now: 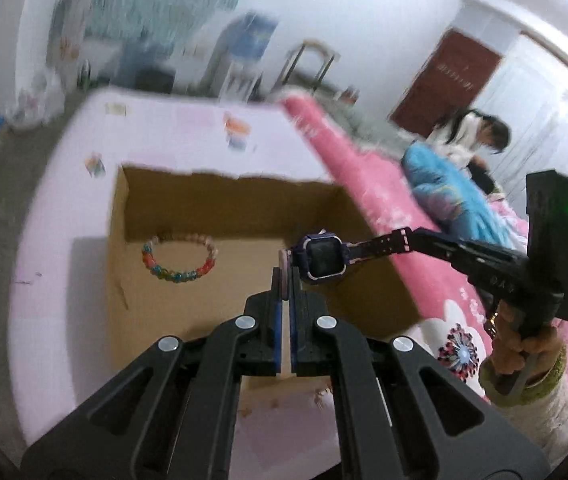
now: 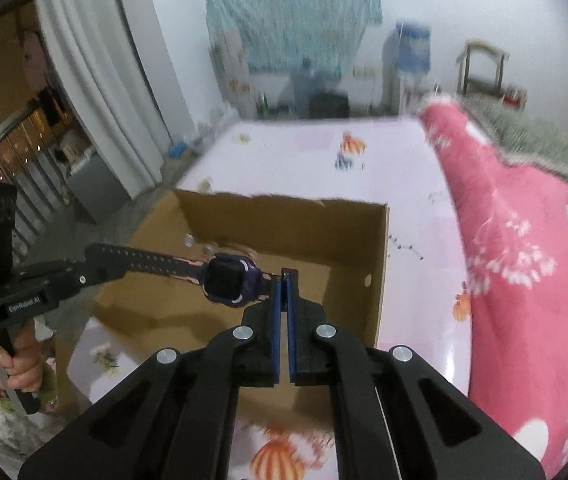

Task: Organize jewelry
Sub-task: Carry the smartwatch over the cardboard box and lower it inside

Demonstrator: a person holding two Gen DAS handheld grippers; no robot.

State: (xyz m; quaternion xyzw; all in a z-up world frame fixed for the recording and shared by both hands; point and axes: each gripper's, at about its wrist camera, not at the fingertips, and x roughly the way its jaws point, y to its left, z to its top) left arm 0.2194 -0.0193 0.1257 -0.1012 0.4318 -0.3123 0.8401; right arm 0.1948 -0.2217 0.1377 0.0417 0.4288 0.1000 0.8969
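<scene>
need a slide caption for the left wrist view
Both claws, left and right, hold a purple watch by its straps above a cardboard box containing a beaded bracelet.

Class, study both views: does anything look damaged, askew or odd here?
Yes. The cardboard box has a ragged, torn far rim. The purple watch hangs stretched above it, each strap end pinched by the left gripper and right gripper.

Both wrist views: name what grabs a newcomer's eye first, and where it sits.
A purple watch hangs stretched over the open cardboard box, one strap end pinched by the left gripper, the other by the right gripper. Inside the box, a colorful beaded bracelet lies on the floor at its left side. A pink blanket borders the right.
</scene>
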